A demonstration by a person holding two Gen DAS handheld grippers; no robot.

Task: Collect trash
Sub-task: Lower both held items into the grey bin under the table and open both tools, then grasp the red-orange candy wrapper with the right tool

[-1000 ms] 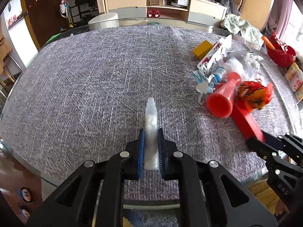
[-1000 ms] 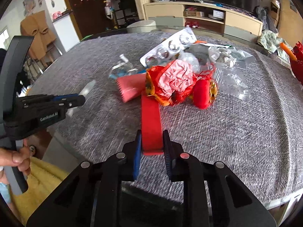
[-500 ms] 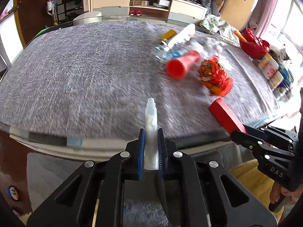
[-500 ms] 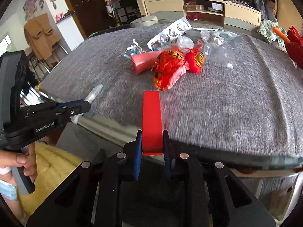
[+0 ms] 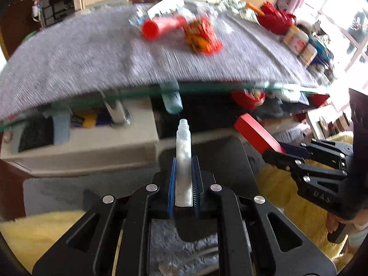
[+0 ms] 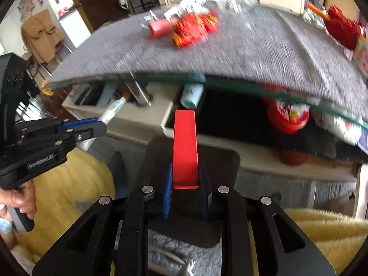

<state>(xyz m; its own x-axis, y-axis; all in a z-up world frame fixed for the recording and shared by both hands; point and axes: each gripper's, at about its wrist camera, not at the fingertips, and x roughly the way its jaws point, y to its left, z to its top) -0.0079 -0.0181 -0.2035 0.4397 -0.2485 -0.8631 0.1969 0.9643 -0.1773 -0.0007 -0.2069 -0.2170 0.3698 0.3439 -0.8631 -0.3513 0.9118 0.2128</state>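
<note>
**Both claws loaded, off the tabletop edge**

Left claw (image 5: 183,179): clamped on a small clear plastic bottle (image 5: 183,151), blue pads tight on both sides, open threaded neck pointing away from the camera. Right-wrist view shows the same claw (image 6: 101,124) side-on with the bottle (image 6: 112,111) sticking out past its tips.

Right claw (image 6: 185,179): clamped on a flat red strip (image 6: 184,145), which stands straight out between the pads. In the left-wrist view the strip (image 5: 255,133) angles up-left out of that claw (image 5: 273,154).

Both claws sit in front of and below the glass edge of the tabletop (image 5: 69,57), over a dark bin (image 6: 225,161) on the floor, with yellow fluffy fabric (image 6: 69,184) either side. A hand (image 6: 21,201) grips the left handle.

Still on the grey tabletop cover, well apart from both claws: red tube-shaped piece (image 5: 161,24), crumpled orange-red wrapper (image 5: 202,38), clear plastic and white packaging (image 5: 165,5) behind them. Heavy motion blur there, so finer detail is unreadable.
</note>
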